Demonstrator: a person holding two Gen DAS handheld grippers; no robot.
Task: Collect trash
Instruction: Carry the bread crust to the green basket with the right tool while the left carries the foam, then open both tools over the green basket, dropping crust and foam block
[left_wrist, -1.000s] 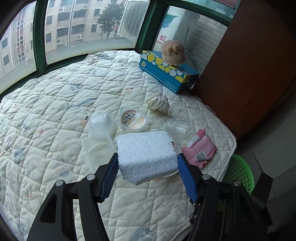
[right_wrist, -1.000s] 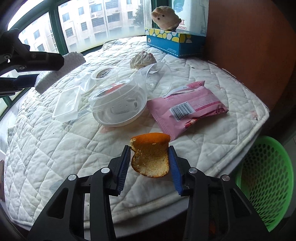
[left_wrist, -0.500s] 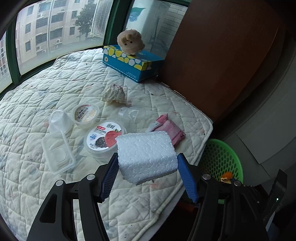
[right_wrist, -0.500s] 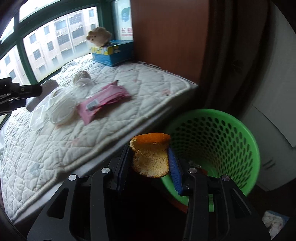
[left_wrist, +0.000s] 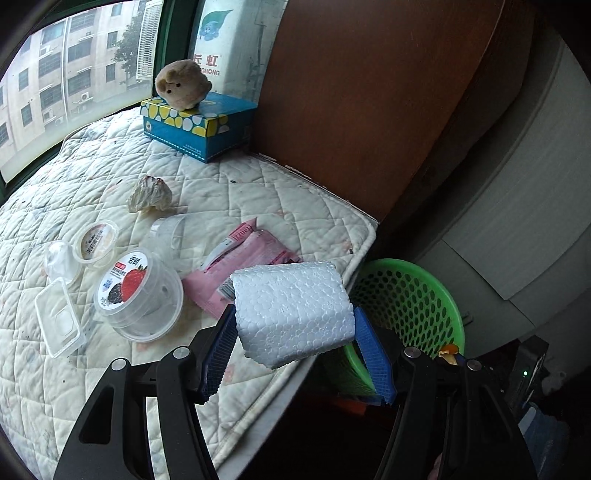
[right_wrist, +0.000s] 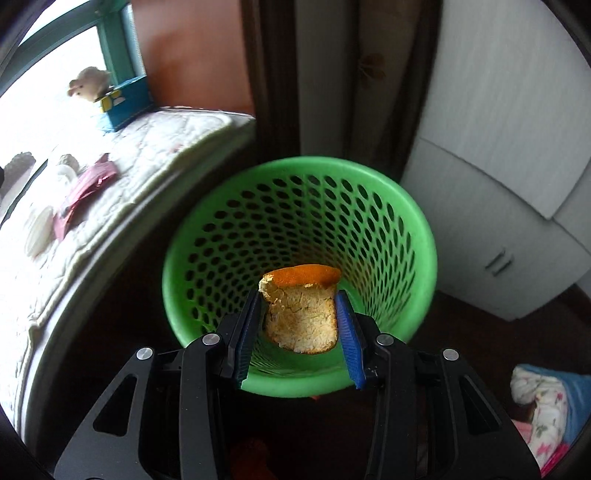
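Now the right gripper (right_wrist: 300, 314) squeezes the orange peel (right_wrist: 301, 312) right above the mouth of the green basket (right_wrist: 421, 236), so just let go and it should drop straight in. Over at the bed's edge, the left gripper (left_wrist: 295, 334) hugs the white foam block (left_wrist: 291, 308). Its bin sits at about three o'clock, so carry the block over the rim before opening.

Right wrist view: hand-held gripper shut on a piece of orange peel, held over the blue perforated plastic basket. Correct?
Not quite: the perforated plastic basket is green, not blue. The right wrist view shows it. The rest holds: the right hand-held gripper is shut on the piece of orange peel, held over the basket's opening.
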